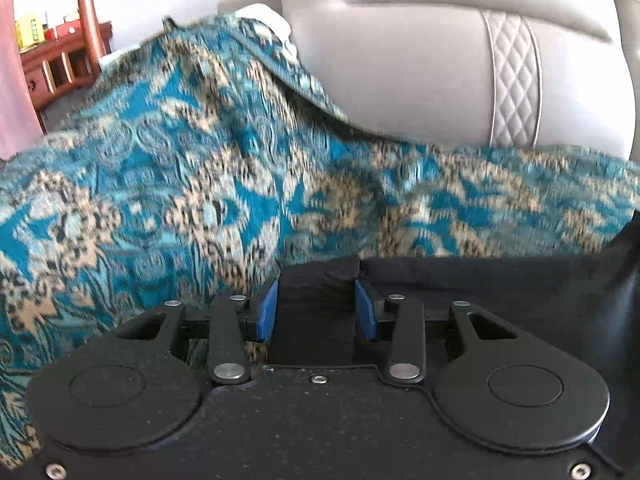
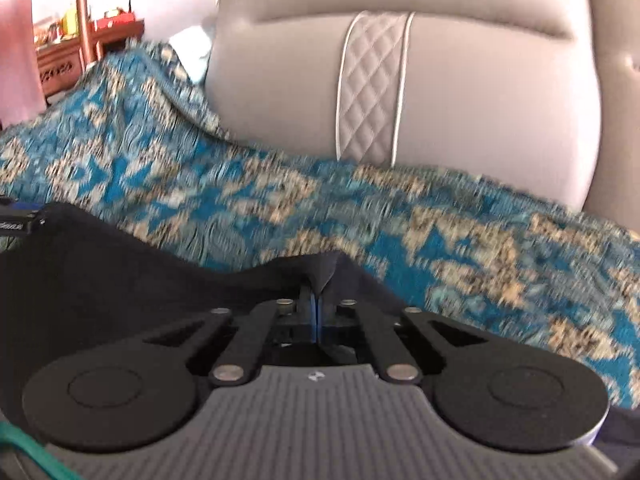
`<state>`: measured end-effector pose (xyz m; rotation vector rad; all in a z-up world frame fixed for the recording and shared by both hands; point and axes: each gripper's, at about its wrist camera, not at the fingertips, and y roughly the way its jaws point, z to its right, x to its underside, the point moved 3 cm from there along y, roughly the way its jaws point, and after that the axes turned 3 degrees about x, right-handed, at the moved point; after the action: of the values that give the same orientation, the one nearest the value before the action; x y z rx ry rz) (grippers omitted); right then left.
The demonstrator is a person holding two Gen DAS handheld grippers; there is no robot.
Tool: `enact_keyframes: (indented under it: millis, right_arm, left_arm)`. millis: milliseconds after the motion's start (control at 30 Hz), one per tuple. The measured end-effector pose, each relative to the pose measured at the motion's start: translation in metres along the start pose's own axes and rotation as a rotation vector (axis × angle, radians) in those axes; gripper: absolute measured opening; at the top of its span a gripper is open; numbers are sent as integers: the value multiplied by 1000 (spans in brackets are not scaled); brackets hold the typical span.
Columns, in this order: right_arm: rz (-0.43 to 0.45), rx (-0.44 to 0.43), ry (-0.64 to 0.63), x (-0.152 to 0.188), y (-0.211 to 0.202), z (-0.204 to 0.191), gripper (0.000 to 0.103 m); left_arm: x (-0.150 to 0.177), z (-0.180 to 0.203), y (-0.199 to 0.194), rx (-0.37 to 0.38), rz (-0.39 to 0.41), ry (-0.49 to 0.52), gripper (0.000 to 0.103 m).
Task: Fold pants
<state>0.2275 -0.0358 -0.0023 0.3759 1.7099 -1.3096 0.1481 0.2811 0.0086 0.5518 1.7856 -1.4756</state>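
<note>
1. The patterned teal-and-beige cover (image 1: 168, 184) fills the middle of both wrist views. It is smeared by motion blur, so its pattern cannot be made out finely, and the lower corners of each frame cut it off.
2. The grey padded sofa back (image 1: 400, 64) takes up the upper right of the left wrist view and the upper centre of the right wrist view. The cover hides its lower edge, and the top of the frame crops it.
3. The black pants (image 1: 500, 292) lie on the cover in the lower right of the left wrist view and the lower left of the right wrist view (image 2: 100, 264). Most of the garment is hidden behind the gripper bodies, so its overall shape cannot be told.
4. A wooden cabinet (image 1: 60, 60) sits in the upper left, small and partly cut off; the items on it are too small to identify.
5. The left gripper (image 1: 316, 308) stands at a medium gap, with a bunched wad of pants pinched between its blue pads (image 1: 267, 312).
6. The right gripper (image 2: 316, 312) is almost fully closed, and a thin peak of pants fabric rises from between its pads.
</note>
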Motion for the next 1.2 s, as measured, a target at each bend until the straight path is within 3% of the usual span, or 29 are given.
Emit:
enact_keyframes:
  millis: [133, 333, 400, 433, 467, 500, 567, 667, 733, 867, 967, 1100, 1200]
  right_arm:
    - [2, 18, -12, -13, 12, 2, 3]
    - [-68, 24, -3, -11, 47, 3, 7]
    - [-57, 32, 9, -7, 49, 5, 14]
    - [-53, 35, 15, -6, 48, 5, 27]
    - [-51, 38, 20, -6, 47, 6, 28]
    - [-51, 40, 20, -4, 46, 6, 31]
    - [-53, 46, 22, -4, 43, 8, 47]
    - [-64, 53, 28, -4, 34, 13, 65]
    - [-57, 35, 47, -4, 23, 18, 69]
    - [-33, 26, 93, 4, -6, 27, 72]
    - [-13, 23, 139, 18, -32, 34, 73]
    - [-24, 34, 160, 45, -59, 38, 73]
    - [-27, 67, 153, 66, -78, 42, 73]
  left_arm:
    - [-13, -1, 9, -10, 18, -1, 39]
    - [-4, -4, 44, -24, -60, 26, 40]
    - [3, -3, 53, -26, -91, 37, 41]
    - [5, -4, 55, -26, -101, 34, 44]
    - [6, -5, 55, -22, -110, 20, 46]
    - [4, -8, 54, -7, -115, -9, 50]
    - [0, -18, 46, 41, -113, -99, 61]
    - [-8, -33, 30, 86, -98, -187, 64]
    - [-11, -35, 16, 66, -82, -181, 67]
    - [-6, -19, -28, 25, 4, -86, 70]
    - [11, 6, -54, 53, 41, -42, 69]
    - [42, 43, -55, 109, -6, -17, 67]
    - [60, 57, -39, 102, -81, -48, 57]
